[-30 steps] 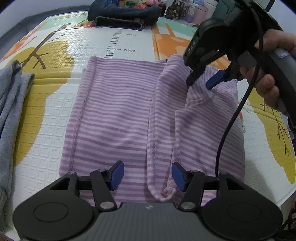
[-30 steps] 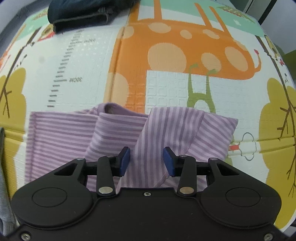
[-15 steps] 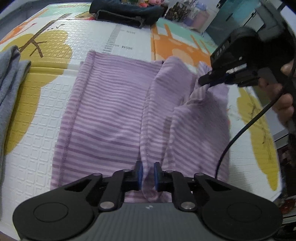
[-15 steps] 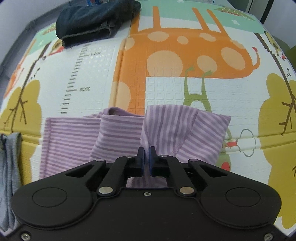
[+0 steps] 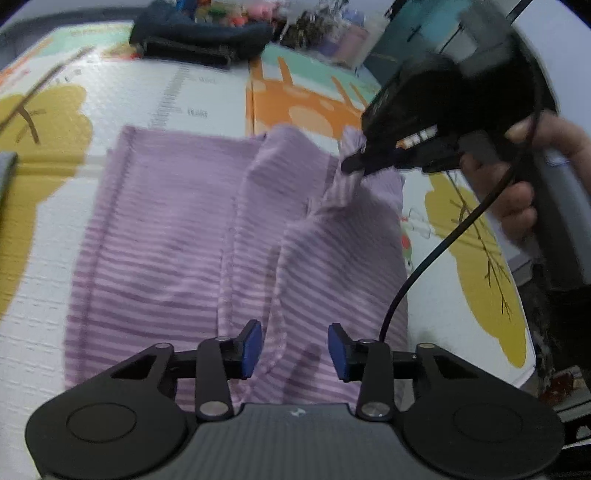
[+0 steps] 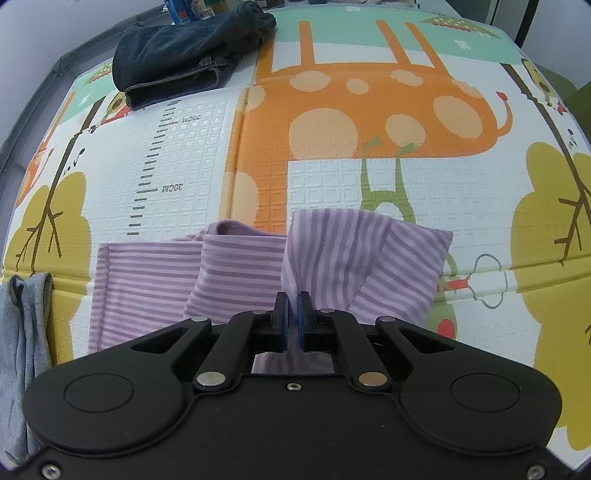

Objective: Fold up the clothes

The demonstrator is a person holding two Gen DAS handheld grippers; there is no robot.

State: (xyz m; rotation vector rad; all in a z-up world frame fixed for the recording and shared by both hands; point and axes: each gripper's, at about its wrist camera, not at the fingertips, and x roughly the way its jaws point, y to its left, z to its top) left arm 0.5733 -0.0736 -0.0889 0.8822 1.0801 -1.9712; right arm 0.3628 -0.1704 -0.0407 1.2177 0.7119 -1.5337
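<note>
A purple striped garment (image 5: pixel 166 229) lies on the play mat, its right part bunched and lifted. It also shows in the right wrist view (image 6: pixel 236 269). My left gripper (image 5: pixel 293 349) is open, its blue pads on either side of a hem fold at the garment's near edge. My right gripper (image 6: pixel 293 317) is shut on a raised fold of the garment. In the left wrist view the right gripper (image 5: pixel 351 162) pinches the garment's far right corner and holds it above the mat.
A dark blue folded garment (image 6: pixel 192 51) lies at the mat's far edge. A grey garment (image 6: pixel 22 332) lies at the left. The colourful mat (image 6: pixel 369 110) has a giraffe print. Cluttered items (image 5: pixel 314 33) stand beyond the mat. The right gripper's cable (image 5: pixel 443 251) hangs over the garment.
My left gripper, shut on the hem half a second ago, has opened. My right gripper stays shut on the fold and has lifted it a little.
</note>
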